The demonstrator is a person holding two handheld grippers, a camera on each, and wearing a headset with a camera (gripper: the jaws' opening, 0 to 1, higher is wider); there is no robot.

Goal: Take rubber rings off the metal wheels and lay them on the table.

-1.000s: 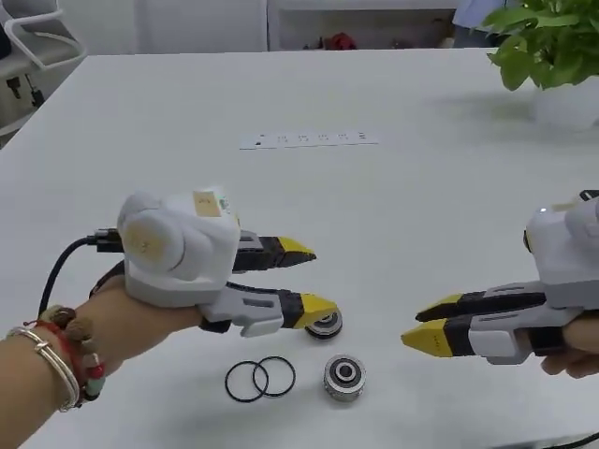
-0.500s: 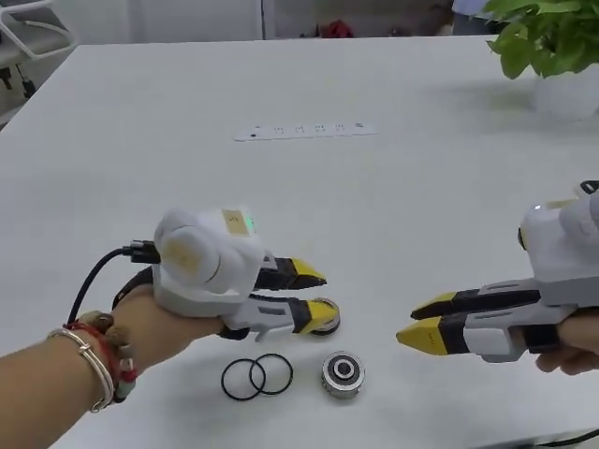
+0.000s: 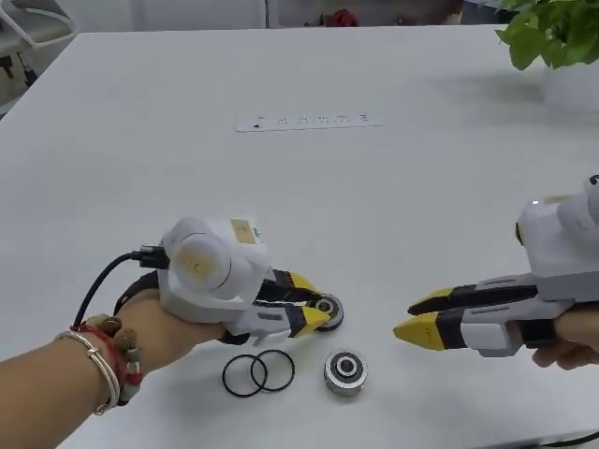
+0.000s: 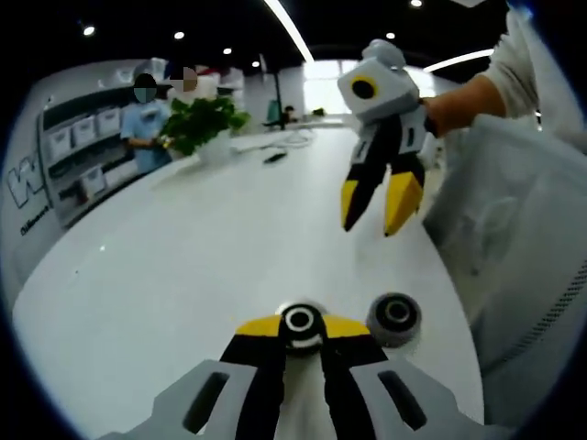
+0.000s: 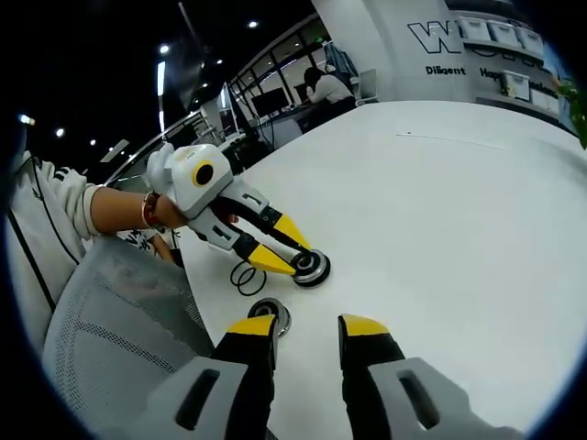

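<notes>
My left gripper (image 3: 315, 301) is low on the white table (image 3: 393, 206), its yellow-tipped jaws shut on a metal wheel (image 3: 328, 309). The left gripper view has that wheel (image 4: 301, 322) pinched between the tips. A second metal wheel (image 3: 345, 371) (image 4: 394, 315) lies loose just beside it. Two black rubber rings (image 3: 257, 373) lie overlapping flat on the table, left of the loose wheel. My right gripper (image 3: 419, 316) (image 5: 307, 328) hovers open to the right, pointing at the wheels with nothing between its jaws. From the right gripper view I see the left gripper (image 5: 275, 246), the held wheel (image 5: 310, 268) and the rings (image 5: 246, 276).
A white strip with small markings (image 3: 304, 122) lies further back on the table. A potted plant (image 3: 552, 33) stands at the far right corner. The table's front edge runs just below the rings and the loose wheel. A mesh chair back (image 5: 119, 339) is near the edge.
The left gripper has come down and forward, and its jaws have narrowed onto the upper wheel. The right gripper has barely moved. The rings and loose wheel lie as before.
</notes>
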